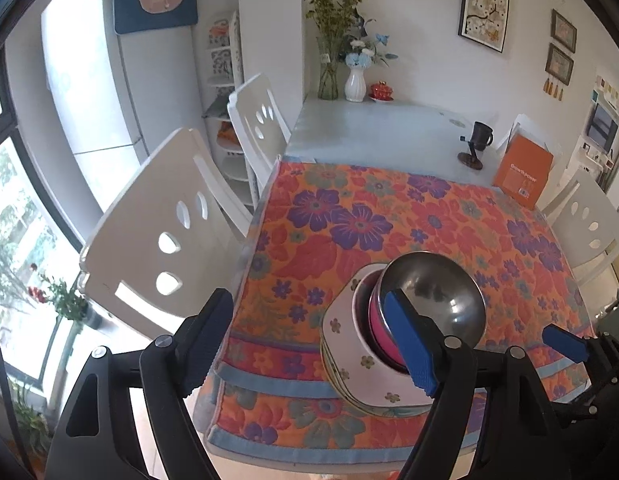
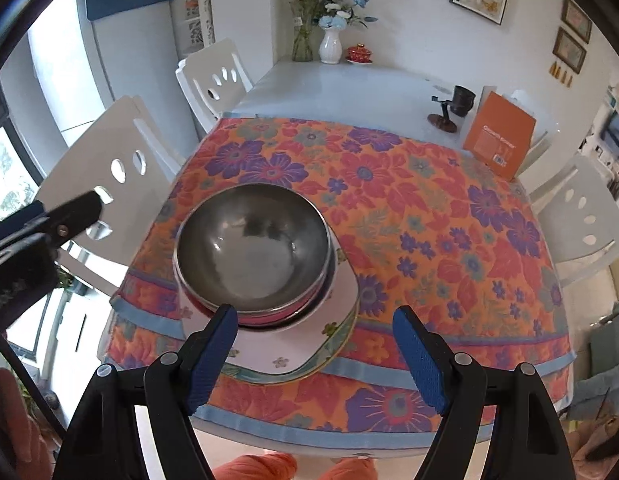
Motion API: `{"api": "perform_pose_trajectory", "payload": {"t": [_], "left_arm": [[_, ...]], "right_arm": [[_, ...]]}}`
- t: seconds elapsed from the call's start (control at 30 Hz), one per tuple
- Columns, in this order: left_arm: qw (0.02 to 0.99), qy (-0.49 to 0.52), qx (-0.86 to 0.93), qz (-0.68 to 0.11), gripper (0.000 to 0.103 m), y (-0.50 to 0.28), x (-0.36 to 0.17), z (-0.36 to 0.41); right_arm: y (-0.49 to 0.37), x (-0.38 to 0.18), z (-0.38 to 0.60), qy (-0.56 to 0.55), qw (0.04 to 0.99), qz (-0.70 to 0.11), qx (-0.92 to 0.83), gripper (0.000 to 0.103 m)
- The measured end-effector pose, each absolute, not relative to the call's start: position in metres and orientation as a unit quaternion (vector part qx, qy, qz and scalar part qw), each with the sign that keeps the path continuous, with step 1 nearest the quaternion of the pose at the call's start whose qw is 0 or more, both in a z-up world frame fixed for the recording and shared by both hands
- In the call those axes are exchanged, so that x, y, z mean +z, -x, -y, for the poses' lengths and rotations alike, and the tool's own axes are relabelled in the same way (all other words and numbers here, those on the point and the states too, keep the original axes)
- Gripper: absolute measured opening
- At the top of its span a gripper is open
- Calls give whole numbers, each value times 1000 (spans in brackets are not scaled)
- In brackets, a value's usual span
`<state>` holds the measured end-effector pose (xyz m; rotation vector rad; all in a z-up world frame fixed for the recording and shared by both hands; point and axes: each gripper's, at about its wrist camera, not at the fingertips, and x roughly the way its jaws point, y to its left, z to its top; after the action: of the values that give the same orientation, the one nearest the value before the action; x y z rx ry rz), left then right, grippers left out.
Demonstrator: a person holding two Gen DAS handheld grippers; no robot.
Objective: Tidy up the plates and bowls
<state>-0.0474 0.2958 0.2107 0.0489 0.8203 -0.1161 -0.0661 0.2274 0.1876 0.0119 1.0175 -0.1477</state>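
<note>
Stack: a steel bowl point(image 2: 253, 248) is being carried inside a pink bowl point(image 2: 269, 316), nested in a white bowl point(image 1: 361, 320), all resting on flowered square plates point(image 2: 309, 344) on the counter point(image 2: 349, 88), over a floral cloth point(image 2: 429, 216).
Direction: the stack is lying ahead and leftward of the right hand-held gripper point(image 2: 315, 356), ahead and rightward of the left hand-held gripper point(image 1: 315, 340).
Nearer hand: the right is judged nearer; its left pad is seen at the pink bowl's rim.
Jaws: both are being held wide, nothing gripped.
Long axis: none; the bowls are round, the plates square.
Edges: the plates are sitting near the counter's front edge.
Open room: bare cloth is lying beyond and right of the stack.
</note>
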Motion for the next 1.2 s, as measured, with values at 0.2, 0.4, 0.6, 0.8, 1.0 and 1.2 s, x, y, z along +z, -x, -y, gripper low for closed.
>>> {"api": "perform_pose_trajectory", "payload": {"t": [0.2, 0.4, 0.6, 0.8, 1.0, 1.2], "left_arm": [[917, -61, -45, -392, 78, 51, 209, -284], [915, -69, -39, -396, 83, 48, 208, -285], [913, -61, -42, -402, 83, 44, 207, -287], [913, -98, -35, -394, 83, 49, 203, -280], [907, -101, -43, -407, 83, 49, 197, -277], [903, -104, -40, -414, 83, 47, 195, -275]], "right_arm": [[64, 185, -228, -20, 870, -489, -64, 78], [60, 180, -223, -47, 860, -505, -55, 78], [59, 186, -213, -65, 864, -496, -49, 78], [55, 192, -197, -90, 869, -481, -75, 78], [52, 194, -185, -105, 870, -475, -84, 78], [54, 190, -190, -108, 866, -483, -69, 78]]}}
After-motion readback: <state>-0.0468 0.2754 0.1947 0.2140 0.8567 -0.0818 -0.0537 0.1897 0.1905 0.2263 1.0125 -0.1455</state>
